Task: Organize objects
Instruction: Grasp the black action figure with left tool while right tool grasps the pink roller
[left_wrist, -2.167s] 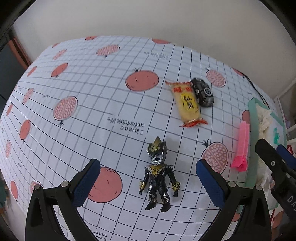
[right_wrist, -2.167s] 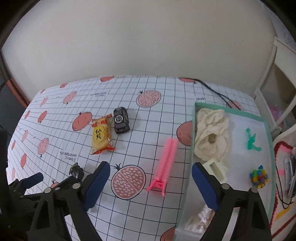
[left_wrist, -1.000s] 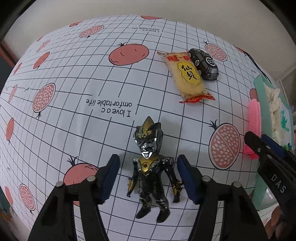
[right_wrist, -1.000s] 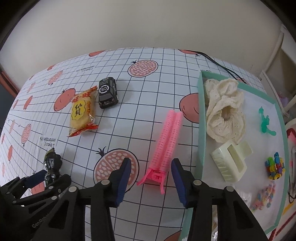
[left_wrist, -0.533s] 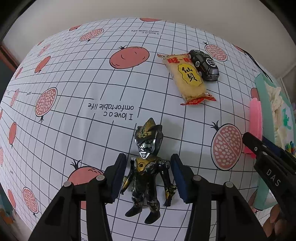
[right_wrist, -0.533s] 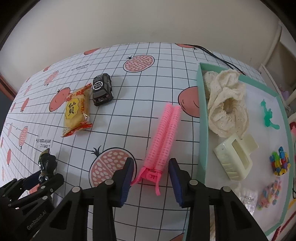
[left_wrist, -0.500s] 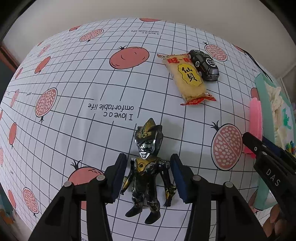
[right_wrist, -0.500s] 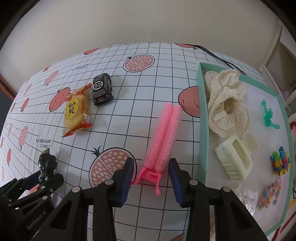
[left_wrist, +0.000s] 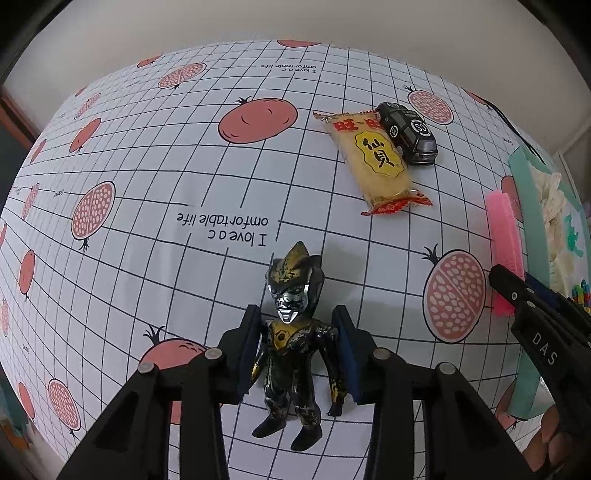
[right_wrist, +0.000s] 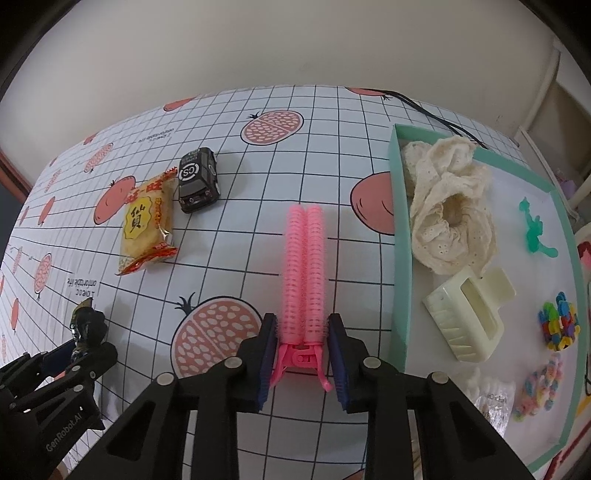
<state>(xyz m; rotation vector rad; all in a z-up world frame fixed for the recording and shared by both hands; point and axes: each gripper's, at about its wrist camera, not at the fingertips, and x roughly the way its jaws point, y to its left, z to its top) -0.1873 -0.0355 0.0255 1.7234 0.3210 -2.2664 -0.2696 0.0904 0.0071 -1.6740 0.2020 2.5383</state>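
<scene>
tabletop (left_wrist: 155, 177): grid cloth with pomegranate prints, plain wall behind
left gripper (left_wrist: 298, 354): jaws clamped on the figure (left_wrist: 295, 332), lower centre
right gripper (right_wrist: 302, 360): jaws pinching the pink clip (right_wrist: 303, 266), lower centre

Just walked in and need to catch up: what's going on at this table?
A person is tidying with two handheld grippers. The left gripper is closed around a black-and-gold toy figure lying on the tablecloth. The right gripper brackets the pink hair clip beside the teal tray. The snack packet and toy car lie untouched.
</scene>
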